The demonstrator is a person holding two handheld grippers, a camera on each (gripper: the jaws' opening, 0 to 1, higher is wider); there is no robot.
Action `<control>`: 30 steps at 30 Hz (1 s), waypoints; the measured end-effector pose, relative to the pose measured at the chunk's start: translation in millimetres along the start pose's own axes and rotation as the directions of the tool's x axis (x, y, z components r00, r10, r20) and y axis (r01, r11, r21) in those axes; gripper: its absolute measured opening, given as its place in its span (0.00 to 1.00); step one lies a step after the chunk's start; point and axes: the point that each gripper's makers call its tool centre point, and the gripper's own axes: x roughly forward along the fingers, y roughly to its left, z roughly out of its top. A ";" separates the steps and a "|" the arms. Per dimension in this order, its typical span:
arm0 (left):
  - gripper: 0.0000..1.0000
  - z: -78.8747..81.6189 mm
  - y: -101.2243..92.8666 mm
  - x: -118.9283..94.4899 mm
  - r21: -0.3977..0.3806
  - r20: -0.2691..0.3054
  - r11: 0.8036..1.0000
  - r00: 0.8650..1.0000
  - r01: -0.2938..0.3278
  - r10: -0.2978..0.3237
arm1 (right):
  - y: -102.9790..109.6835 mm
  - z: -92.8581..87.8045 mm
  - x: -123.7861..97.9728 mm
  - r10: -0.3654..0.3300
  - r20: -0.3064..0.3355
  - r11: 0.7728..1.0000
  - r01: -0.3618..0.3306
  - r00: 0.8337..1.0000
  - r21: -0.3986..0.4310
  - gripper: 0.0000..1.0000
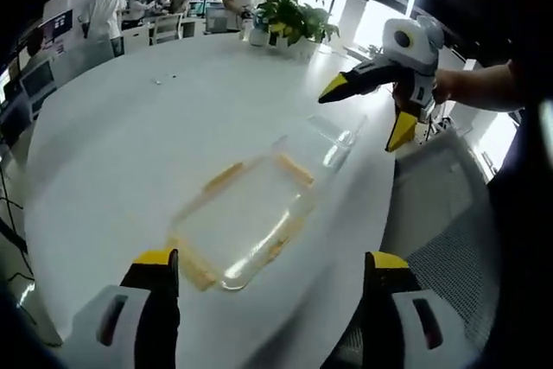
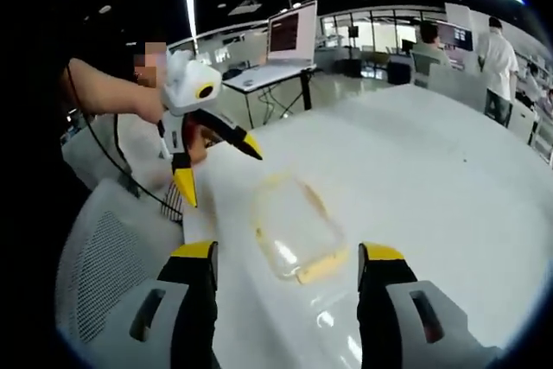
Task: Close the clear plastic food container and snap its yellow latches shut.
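Clear plastic, edged with yellow, the food container [image 1: 251, 213] lies flat on the white bench [image 1: 130, 144], close to the bench's near edge. In the left gripper view its yellow latches [image 1: 295, 169] show along all four sides, splayed outward on the bench top rather than pressed against the walls. Whether the lid sits fully seated I cannot tell; the plastic is too transparent to read.

In the right gripper view the same container [image 2: 296, 232] rests just ahead of the right claw [image 2: 288, 270], between the lines of its two yellow-tipped jaws, which stand wide apart and hold nothing. A yellow latch [image 2: 321, 268] lies at the container's near end, short of the jaw tips.

The left claw [image 1: 270, 272] likewise stands wide, both jaws empty, with the container's near corner just beyond their tips. In the right gripper view this left claw [image 2: 218, 170] hangs above the bench edge beside the container, jaws spread, held by a bare forearm [image 2: 108, 88].

In the left gripper view the right claw [image 1: 367, 114] hovers over the container's far end, jaws parted, not touching it.

A grey mesh chair [image 1: 449, 213] stands beside the bench. A potted plant [image 1: 294, 19] sits at the far end, and people in white shirts [image 1: 104, 10] stand among desks. A laptop [image 2: 289, 36] sits open on another desk.
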 end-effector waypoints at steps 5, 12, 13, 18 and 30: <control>0.85 1.0 7.3 1.6 0.020 -0.016 1.000 1.000 0.013 -0.013 | -4.3 0.3 8.2 0.008 -0.017 1.000 -0.008 1.000 -0.006 0.64; 0.85 -0.4 17.6 7.7 0.036 -0.043 0.999 0.999 0.034 -0.033 | -13.7 -0.7 18.1 0.017 -0.046 1.000 -0.017 0.999 -0.010 0.63; 0.85 -0.2 19.5 8.7 0.038 -0.046 0.999 0.998 0.036 -0.034 | -15.6 -0.8 19.7 0.018 -0.049 1.000 -0.019 0.999 -0.011 0.63; 0.84 0.3 25.5 11.2 0.049 -0.055 0.998 0.998 0.045 -0.042 | -21.0 -6.5 26.2 0.021 -0.085 0.999 -0.023 0.996 -0.029 0.63; 0.77 -3.8 38.1 14.5 0.096 -0.112 0.994 0.993 0.052 -0.041 | -21.1 -21.5 36.5 0.028 -0.183 0.991 -0.051 0.983 -0.122 0.58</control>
